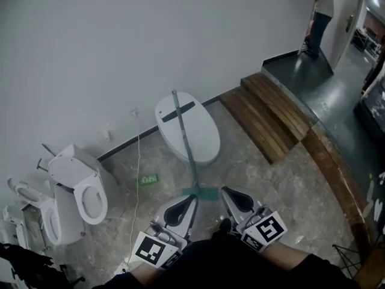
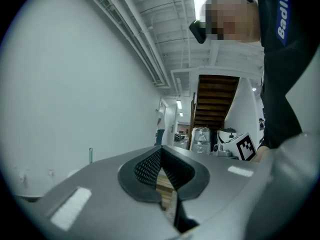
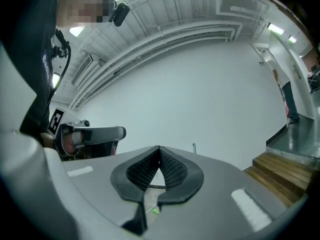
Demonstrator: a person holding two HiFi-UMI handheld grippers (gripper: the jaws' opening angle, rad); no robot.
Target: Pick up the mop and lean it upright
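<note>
The mop stands upright with its teal head (image 1: 202, 192) on the floor just ahead of both grippers. Its thin handle (image 1: 183, 134) rises across a white oval panel (image 1: 198, 137) that leans on the wall. The handle's top end shows over the left gripper's body (image 2: 90, 155) and over the right gripper's body (image 3: 194, 147). My left gripper (image 1: 192, 198) (image 2: 161, 149) is shut, with nothing between its pads. My right gripper (image 1: 225, 191) (image 3: 159, 148) is also shut and empty. Neither one touches the mop.
Two white toilets (image 1: 78, 191) stand at the left, with a white cable (image 1: 137, 161) and a small green object (image 1: 148, 178) on the floor. Wooden steps (image 1: 271, 113) rise at the right beside a wooden curb (image 1: 337, 173). A person (image 1: 322, 11) stands far off.
</note>
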